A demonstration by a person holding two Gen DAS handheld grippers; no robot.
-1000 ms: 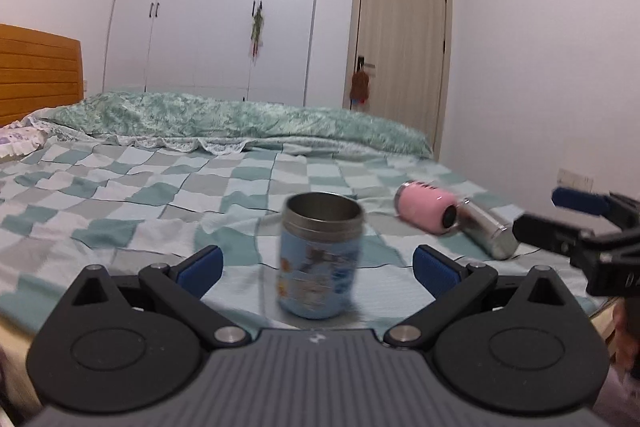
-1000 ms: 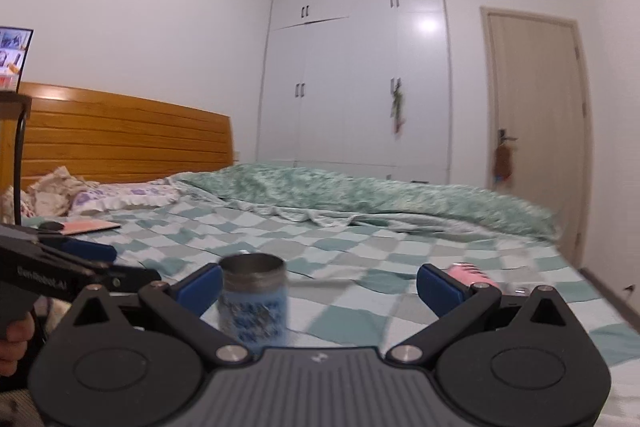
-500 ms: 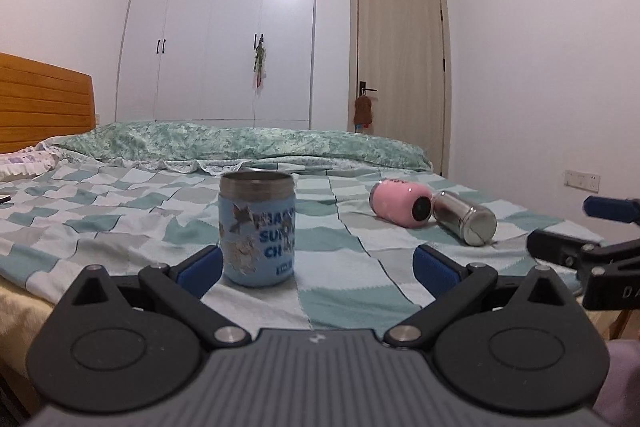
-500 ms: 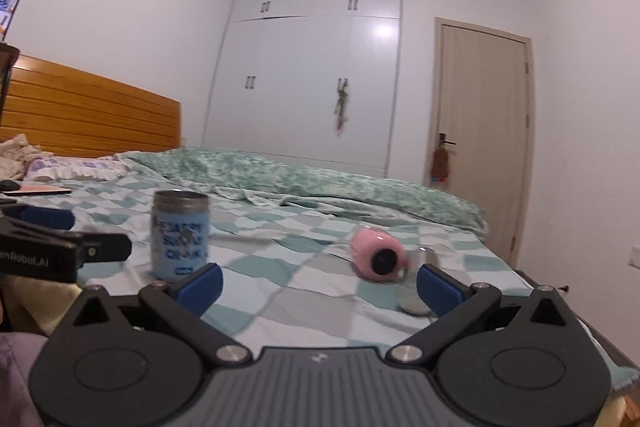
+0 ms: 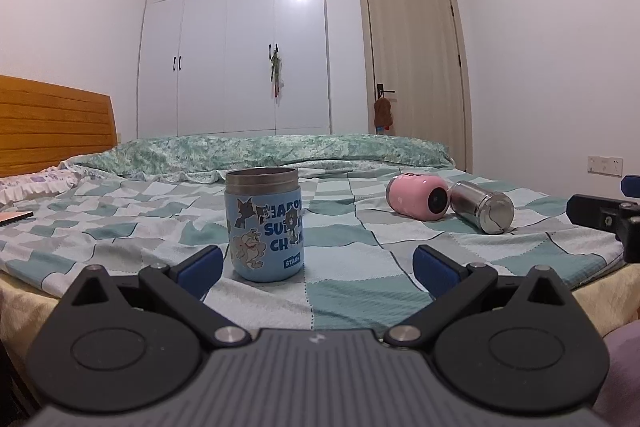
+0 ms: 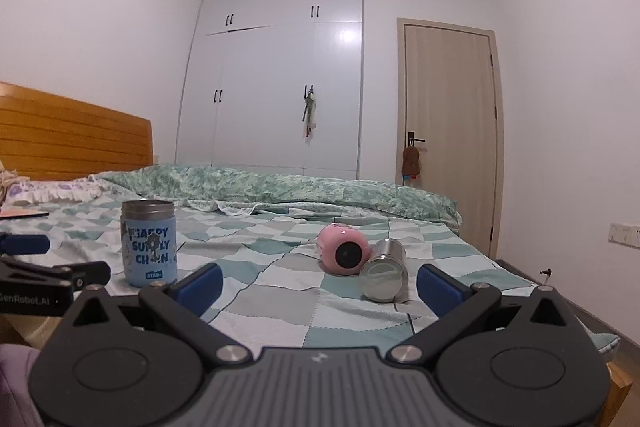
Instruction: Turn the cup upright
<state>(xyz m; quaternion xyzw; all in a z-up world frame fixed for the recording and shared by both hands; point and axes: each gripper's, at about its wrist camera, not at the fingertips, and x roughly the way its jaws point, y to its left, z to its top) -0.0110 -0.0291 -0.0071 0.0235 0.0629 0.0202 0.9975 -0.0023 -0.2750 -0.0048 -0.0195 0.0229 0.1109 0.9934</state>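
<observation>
While the blue cup [image 5: 264, 223] stands upright on the checked bedspread [image 5: 344, 291] (steel rim up), the left gripper [image 5: 318, 267] and right gripper [image 6: 319, 283] both sit spread wide, holding nothing. Pink cup [image 6: 343, 254] and steel cup [image 6: 383, 275] lie toppled, touching.

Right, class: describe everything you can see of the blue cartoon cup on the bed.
The blue cup stands upright on the checked bedspread, open end up. Its body is light blue with cartoon figures and dark blue lettering; a bare metal band, steel by its look, forms the rim. Nothing but the bedspread touches it: both tools are open and clear of it. The pink cup lies apart on its side.
</observation>
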